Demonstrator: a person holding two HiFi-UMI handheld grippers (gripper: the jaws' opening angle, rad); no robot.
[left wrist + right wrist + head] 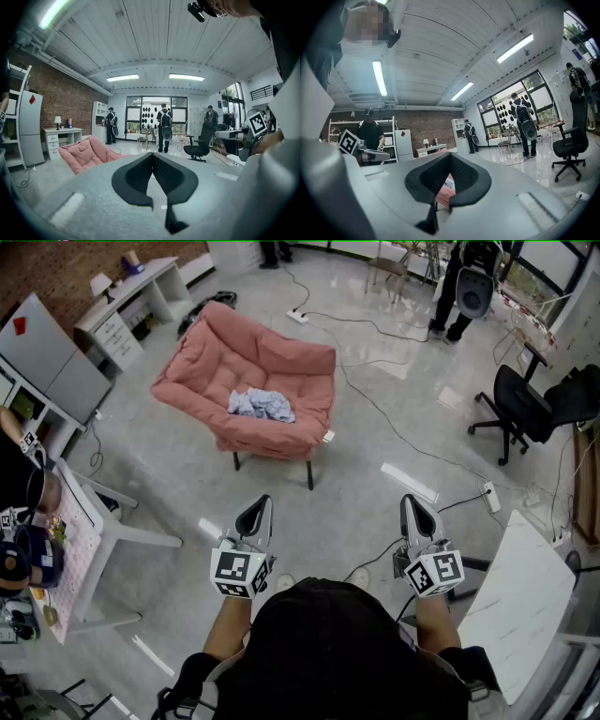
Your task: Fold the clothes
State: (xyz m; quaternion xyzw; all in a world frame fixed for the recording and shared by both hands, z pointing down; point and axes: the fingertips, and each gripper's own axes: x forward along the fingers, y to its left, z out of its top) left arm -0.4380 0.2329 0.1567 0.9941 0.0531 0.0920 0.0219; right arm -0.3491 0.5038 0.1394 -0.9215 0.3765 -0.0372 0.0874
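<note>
A crumpled pale blue and white garment lies on the seat of a pink padded chair out on the floor ahead of me. My left gripper and right gripper are held side by side in front of my body, well short of the chair. Both are shut with nothing between the jaws. In the left gripper view the left gripper points past the pink chair. In the right gripper view a strip of the pink chair shows below the right gripper.
A white table stands at my left, with another person beside it. A white marble-look table is at my right. A black office chair, floor cables with a power strip, a white desk and a standing person lie farther off.
</note>
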